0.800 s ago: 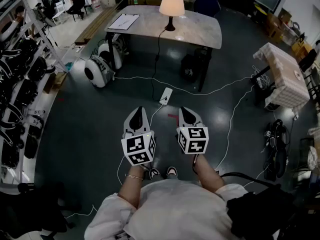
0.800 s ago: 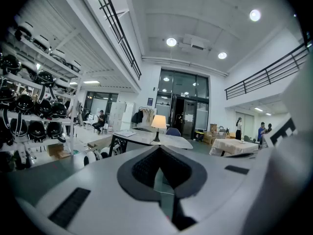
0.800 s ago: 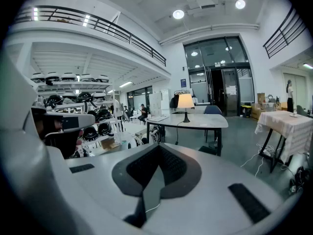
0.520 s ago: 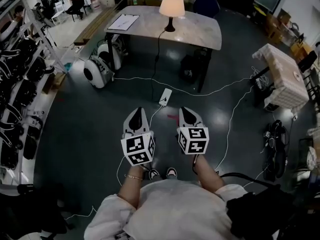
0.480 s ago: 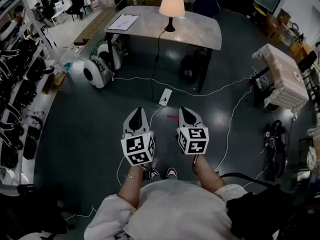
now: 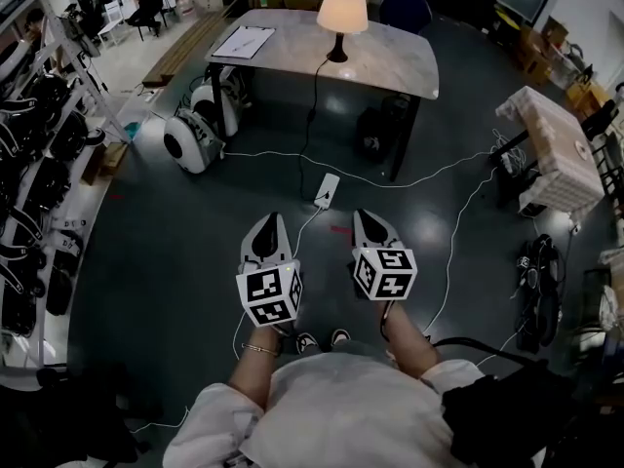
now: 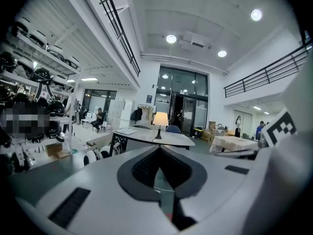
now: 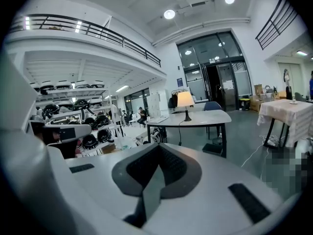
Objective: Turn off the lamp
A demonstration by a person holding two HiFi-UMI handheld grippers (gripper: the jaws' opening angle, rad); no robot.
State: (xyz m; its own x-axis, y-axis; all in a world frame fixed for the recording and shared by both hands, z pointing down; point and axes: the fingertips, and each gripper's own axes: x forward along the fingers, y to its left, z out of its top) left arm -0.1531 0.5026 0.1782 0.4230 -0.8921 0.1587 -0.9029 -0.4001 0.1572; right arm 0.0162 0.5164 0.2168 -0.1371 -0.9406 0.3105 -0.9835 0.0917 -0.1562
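Head view: the left gripper (image 6: 269, 224) and right gripper (image 6: 367, 220) are held side by side over the dark floor, both pointing forward. The lamp (image 6: 342, 12) stands on a table (image 6: 395, 64) well ahead of both jaw tips, its shade glowing. A white power strip (image 6: 326, 189) lies on the floor just beyond the tips.

Left gripper view: the jaws meet at their tips with nothing between them. The lamp (image 7: 160, 120) sits almost straight ahead, just above the tips and far off on the table (image 7: 161, 137).

Right gripper view: the jaws are pressed together and empty. The lamp (image 8: 185, 101) appears far ahead and a little right of the tips, seemingly lit.
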